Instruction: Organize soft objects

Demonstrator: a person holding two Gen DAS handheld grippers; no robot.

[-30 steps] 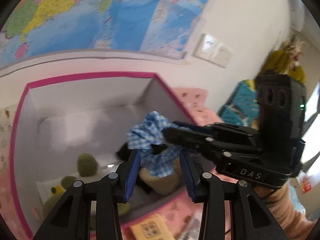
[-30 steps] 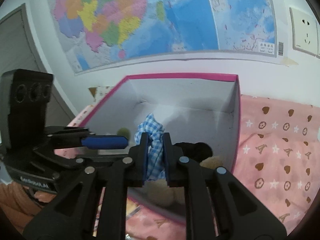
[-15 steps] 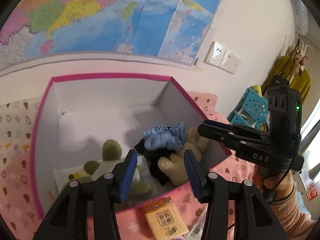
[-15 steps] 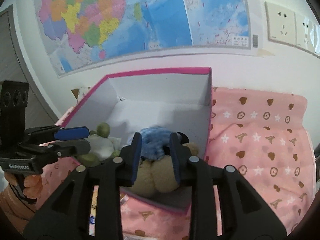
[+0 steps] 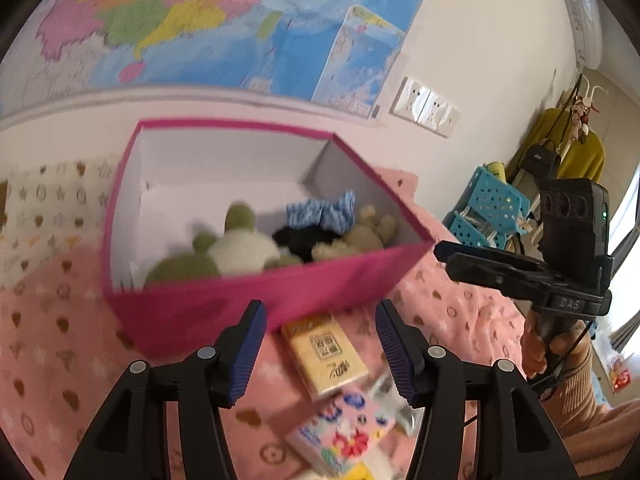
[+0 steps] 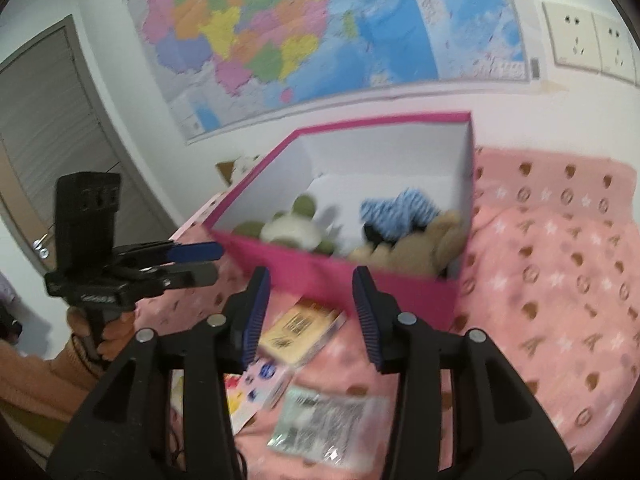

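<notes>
Left gripper [image 5: 318, 344] and right gripper [image 6: 311, 312] fingers spread, empty; "DAS" marks the right.

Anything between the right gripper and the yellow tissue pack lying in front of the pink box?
Nothing visible. The right gripper is open above the yellow tissue pack, which lies on the pink blanket just in front of the pink box.

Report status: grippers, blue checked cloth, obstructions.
Left gripper open, empty. Right gripper open, empty. Blue checked cloth lies in pink box atop plush toys. Tissue packs on bedspread before box; nothing blocking.
</notes>
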